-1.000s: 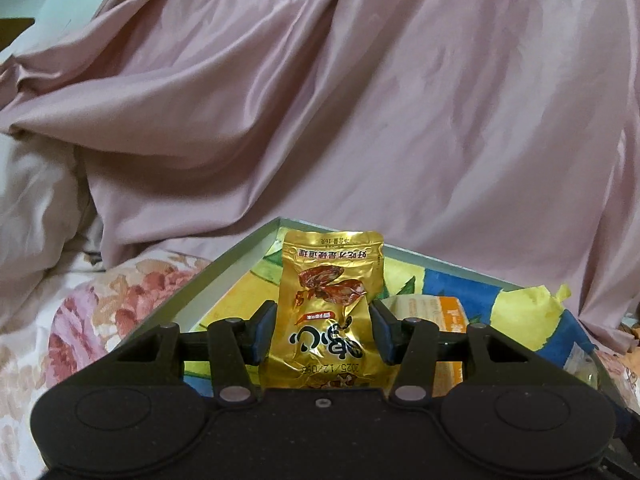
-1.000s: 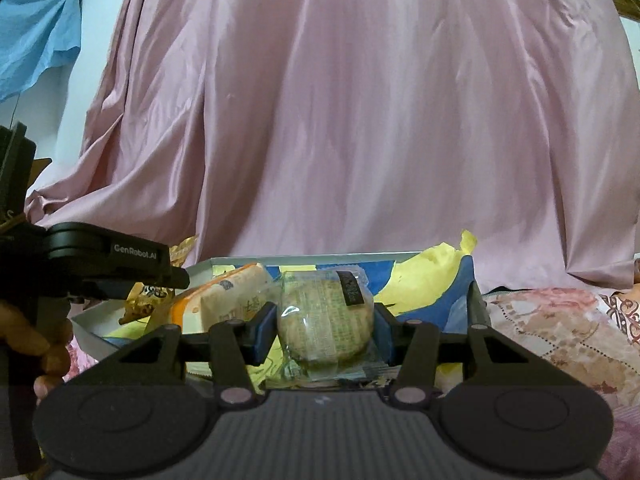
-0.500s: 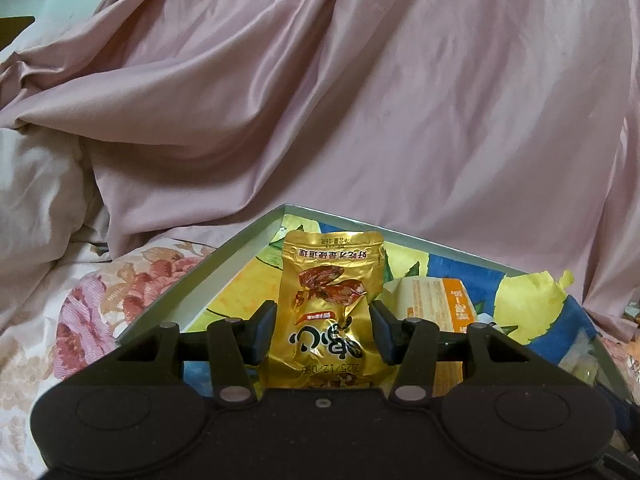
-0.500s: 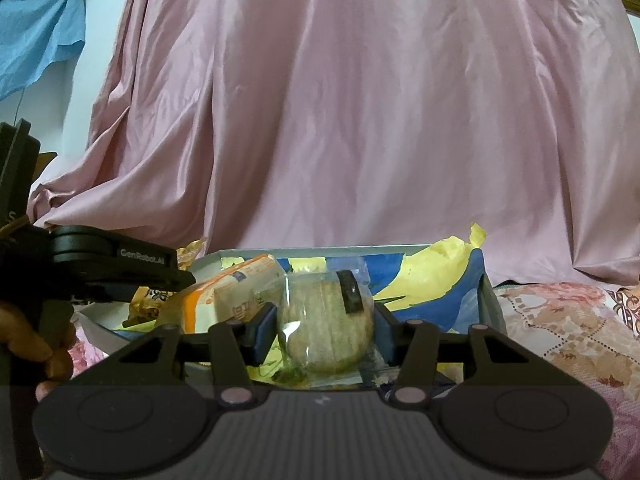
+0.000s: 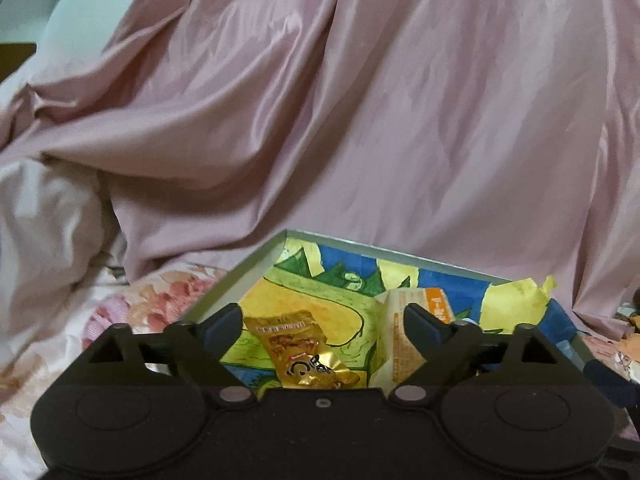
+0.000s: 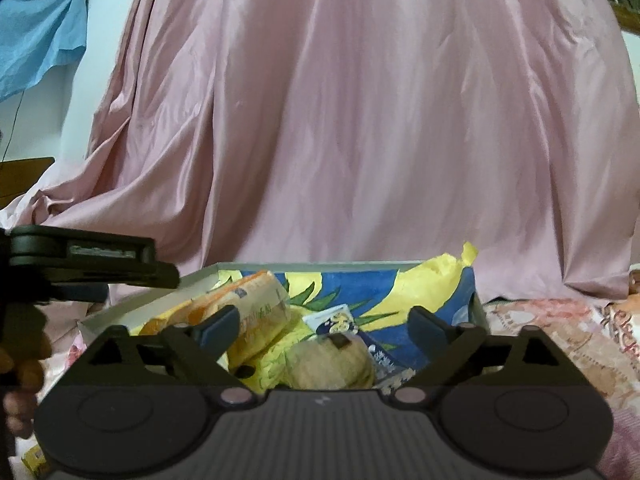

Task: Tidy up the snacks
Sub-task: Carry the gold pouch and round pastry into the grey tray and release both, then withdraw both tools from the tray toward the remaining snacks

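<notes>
A shallow box with a grey rim (image 5: 240, 272) and a blue, yellow and green lining lies on the bed. In the left wrist view a gold snack packet (image 5: 306, 354) lies loose inside it, below my open left gripper (image 5: 322, 324). An orange and cream packet (image 5: 416, 320) sits to its right. In the right wrist view a round cake in clear wrap (image 6: 330, 362) rests in the box (image 6: 320, 266) under my open right gripper (image 6: 324, 326). The orange packet (image 6: 248, 304) leans at the left. The left gripper's body (image 6: 84, 260) shows at the far left.
Pink satin cloth (image 5: 360, 120) hangs close behind the box. A floral bedsheet (image 6: 560, 332) surrounds it. A small blue and white packet (image 6: 334, 322) lies in the box. A person's hand (image 6: 20, 380) holds the left gripper's handle. Blue cloth (image 6: 40, 36) hangs top left.
Both grippers have opened. The gold packet dropped from the left fingers into the box, and the round cake dropped from the right fingers into the box.
</notes>
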### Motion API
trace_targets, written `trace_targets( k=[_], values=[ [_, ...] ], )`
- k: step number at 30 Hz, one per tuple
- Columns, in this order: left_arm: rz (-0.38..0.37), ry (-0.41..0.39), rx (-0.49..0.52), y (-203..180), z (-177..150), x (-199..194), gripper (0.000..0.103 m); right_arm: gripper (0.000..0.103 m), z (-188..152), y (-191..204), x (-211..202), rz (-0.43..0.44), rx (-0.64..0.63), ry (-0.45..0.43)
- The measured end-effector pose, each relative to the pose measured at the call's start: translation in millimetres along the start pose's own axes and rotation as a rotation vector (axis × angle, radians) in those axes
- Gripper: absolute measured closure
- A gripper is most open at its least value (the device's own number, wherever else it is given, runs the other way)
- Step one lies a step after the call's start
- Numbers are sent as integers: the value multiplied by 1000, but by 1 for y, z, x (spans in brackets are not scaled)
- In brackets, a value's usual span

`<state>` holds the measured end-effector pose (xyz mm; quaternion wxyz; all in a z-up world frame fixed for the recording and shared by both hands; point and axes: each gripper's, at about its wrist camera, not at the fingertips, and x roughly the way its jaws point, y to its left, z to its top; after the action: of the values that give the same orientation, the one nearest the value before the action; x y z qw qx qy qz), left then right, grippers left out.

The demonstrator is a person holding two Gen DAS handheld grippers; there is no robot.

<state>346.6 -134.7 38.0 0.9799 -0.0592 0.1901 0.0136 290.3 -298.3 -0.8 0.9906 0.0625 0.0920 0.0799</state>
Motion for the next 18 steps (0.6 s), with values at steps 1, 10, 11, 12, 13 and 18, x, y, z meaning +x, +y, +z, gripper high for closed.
trace_targets(
  k=[1, 10, 11, 12, 13, 18],
  values=[
    [-2, -8, 6, 1, 1, -7, 6, 2, 1, 1, -3, -4, -4, -12],
    [10, -88, 19, 26, 26, -73, 1, 0, 11, 20, -33, -4, -20, -43],
    [14, -97, 20, 29, 28, -80, 1, 0, 13, 23, -38, 0, -36, -46],
    [18, -106, 22, 31, 31, -87, 1, 0, 13, 26, -43, 4, -50, -51],
    [23, -113, 22, 34, 32, -94, 1, 0, 14, 29, -49, 10, -64, -57],
    [24, -129, 1, 46, 33, -129, 1, 0, 16, 43, -85, 32, -120, -86]
  ],
)
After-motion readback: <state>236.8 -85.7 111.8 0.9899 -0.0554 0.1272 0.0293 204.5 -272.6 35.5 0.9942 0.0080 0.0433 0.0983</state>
